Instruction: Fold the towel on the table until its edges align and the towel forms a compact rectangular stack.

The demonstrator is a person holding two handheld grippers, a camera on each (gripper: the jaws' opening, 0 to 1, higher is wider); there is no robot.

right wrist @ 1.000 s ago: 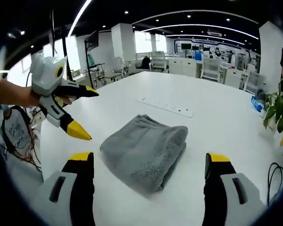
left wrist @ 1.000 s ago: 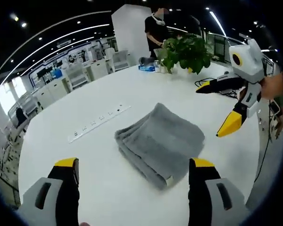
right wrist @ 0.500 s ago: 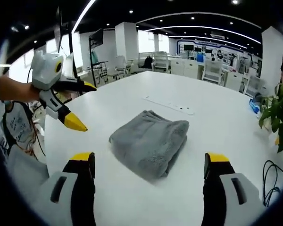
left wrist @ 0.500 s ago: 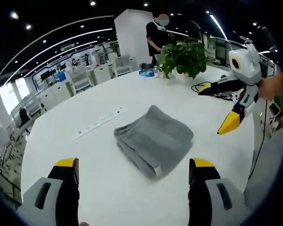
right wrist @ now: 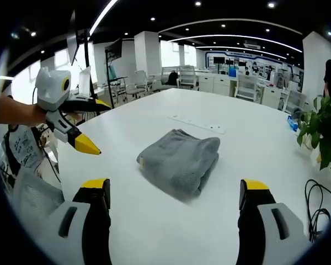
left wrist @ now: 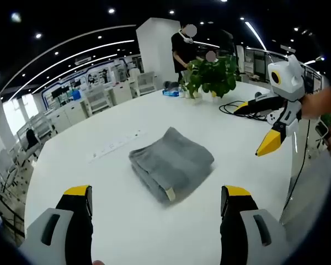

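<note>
A grey towel [left wrist: 171,163] lies folded into a thick rectangular stack on the white table [left wrist: 116,221], its small label facing the left gripper view. The same towel [right wrist: 179,163] sits mid-table in the right gripper view. My left gripper [left wrist: 154,193] is open, its jaws wide apart and well short of the towel, holding nothing. My right gripper [right wrist: 175,187] is open too, also back from the towel. The right gripper [left wrist: 259,127] hangs open in the air at the left gripper view's right side; the left gripper [right wrist: 91,124] hangs open at the right gripper view's left side.
A white power strip [left wrist: 116,144] lies on the table beyond the towel. A potted plant [left wrist: 212,74] and black cables [left wrist: 237,105] sit at the far end, where a person [left wrist: 183,47] stands. Desks and chairs surround the table.
Both cameras have pulled back and risen, so the towel looks smaller and farther in each view. The towel itself has not moved, and both grippers stay open.
</note>
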